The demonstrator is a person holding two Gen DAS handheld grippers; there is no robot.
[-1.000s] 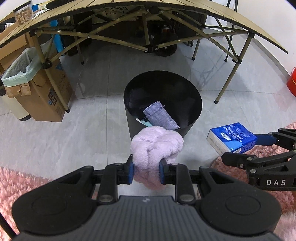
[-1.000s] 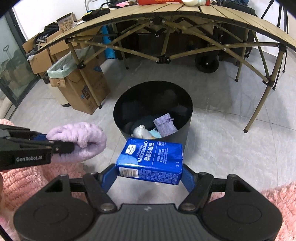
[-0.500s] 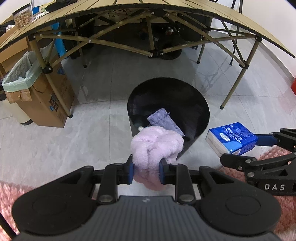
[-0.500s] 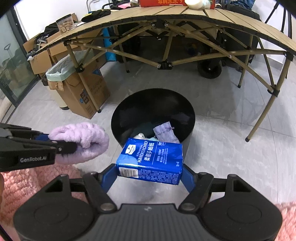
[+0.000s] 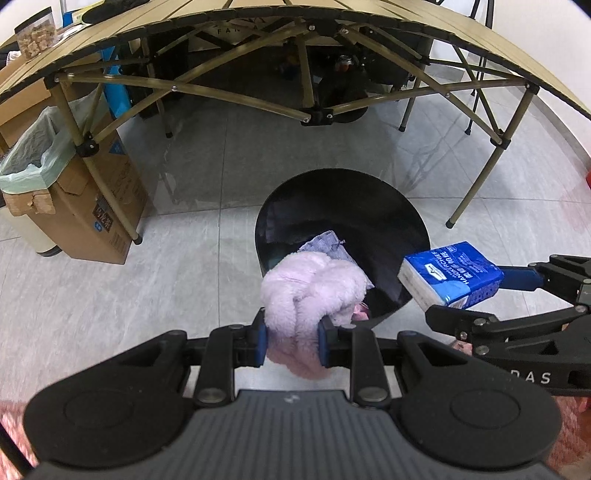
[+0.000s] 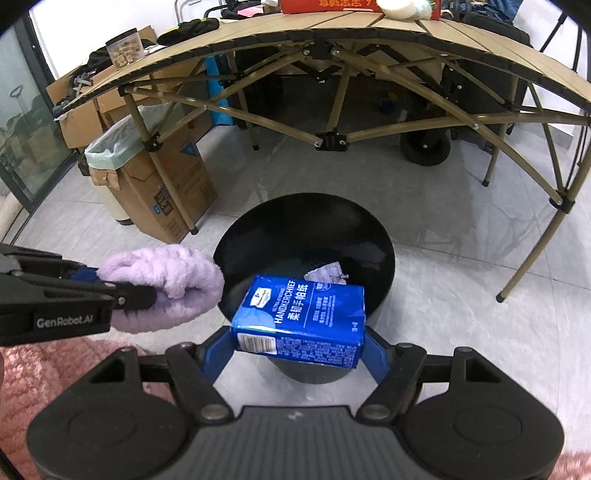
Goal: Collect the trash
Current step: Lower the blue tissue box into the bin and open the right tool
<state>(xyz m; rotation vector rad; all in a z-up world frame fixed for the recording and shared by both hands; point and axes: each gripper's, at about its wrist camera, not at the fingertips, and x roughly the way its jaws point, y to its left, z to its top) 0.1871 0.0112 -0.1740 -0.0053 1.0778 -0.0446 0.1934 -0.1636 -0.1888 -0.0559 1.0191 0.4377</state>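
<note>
My left gripper (image 5: 291, 341) is shut on a fluffy lilac cloth (image 5: 312, 291), held over the near rim of the round black bin (image 5: 391, 206). The same lilac cloth (image 6: 166, 278) shows at the left in the right wrist view, just left of the black bin (image 6: 306, 221). My right gripper (image 6: 297, 350) is shut on a blue handkerchief tissue pack (image 6: 301, 321), which hangs over the bin's near edge. From the left wrist view the tissue pack (image 5: 448, 273) sits at the bin's right rim. Inside the bin lie a grey-lilac pouch (image 5: 327, 245) and other scraps.
A folding table with tan slats (image 5: 295, 14) and crossed metal legs (image 5: 476, 184) stands behind the bin. A cardboard box lined with a green bag (image 5: 70, 195) stands at the left. Pink rug (image 6: 48, 365) lies under my grippers; grey tiles surround the bin.
Both grippers have moved forward toward the bin, each still holding its item; the cloth and the tissue pack now overlap the bin's rim.
</note>
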